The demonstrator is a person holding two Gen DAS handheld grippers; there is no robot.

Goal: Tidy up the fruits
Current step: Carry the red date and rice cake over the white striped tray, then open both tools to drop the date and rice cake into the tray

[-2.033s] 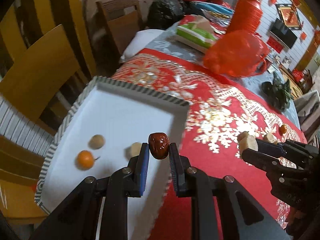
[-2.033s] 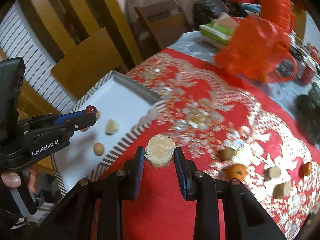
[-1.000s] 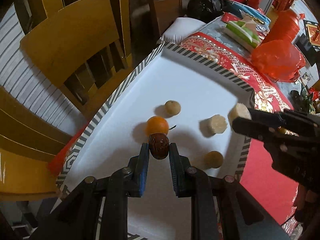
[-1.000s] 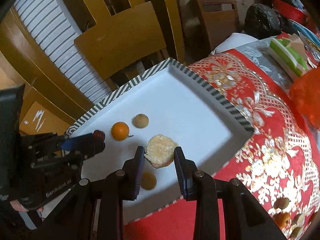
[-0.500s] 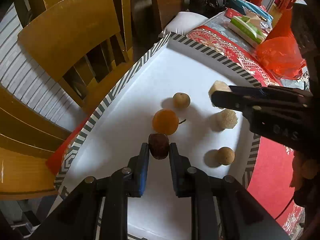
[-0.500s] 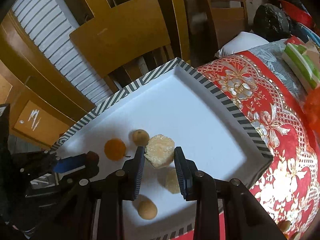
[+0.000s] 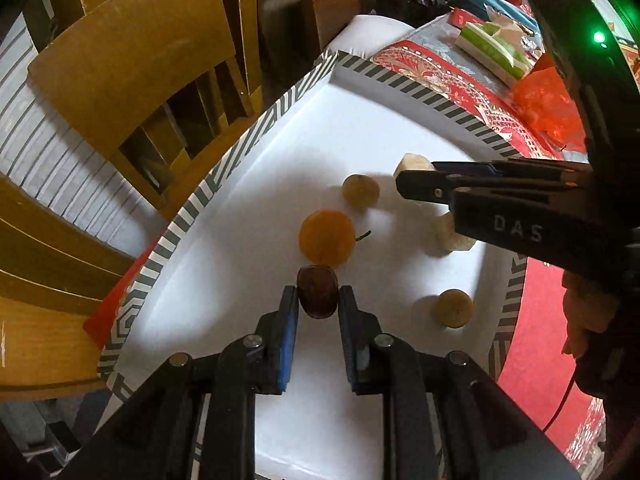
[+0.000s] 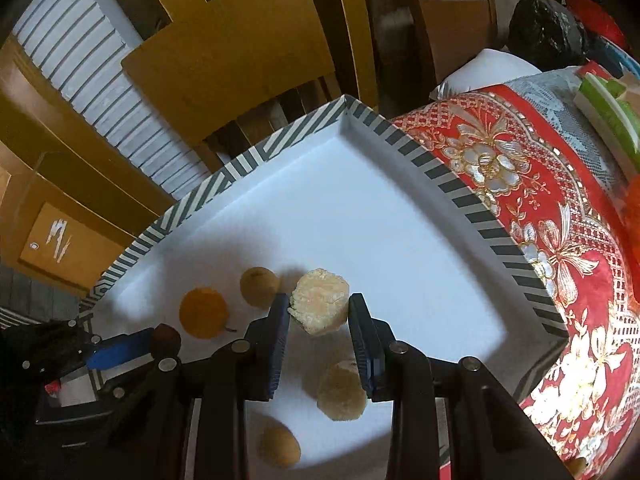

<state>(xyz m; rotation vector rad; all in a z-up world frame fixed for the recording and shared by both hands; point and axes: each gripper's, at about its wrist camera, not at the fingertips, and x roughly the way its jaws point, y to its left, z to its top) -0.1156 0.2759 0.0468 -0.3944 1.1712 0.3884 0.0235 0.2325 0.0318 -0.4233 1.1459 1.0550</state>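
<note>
A white tray (image 7: 400, 128) with a striped rim (image 8: 448, 184) holds an orange (image 7: 327, 242), two tan round fruits (image 7: 361, 189) (image 7: 454, 307) and a pale chunk (image 7: 454, 236). My left gripper (image 7: 318, 294) is shut on a dark red date (image 7: 317, 290), low over the tray just behind the orange. My right gripper (image 8: 318, 310) is shut on a pale rough fruit chunk (image 8: 319, 306) above the tray, beside a tan fruit (image 8: 258, 285). The right gripper also shows in the left wrist view (image 7: 408, 180), and the left gripper shows in the right wrist view (image 8: 160, 338).
The tray lies at the edge of a table with a red and gold cloth (image 8: 560, 220). Wooden chairs (image 7: 132, 56) stand just past the tray's far side. A green box (image 7: 496, 50) and an orange bag (image 7: 548, 108) sit further along the table.
Both grippers came from over the red cloth to over the tray, each holding its fruit. In the last half second they sank lower toward the tray floor.
</note>
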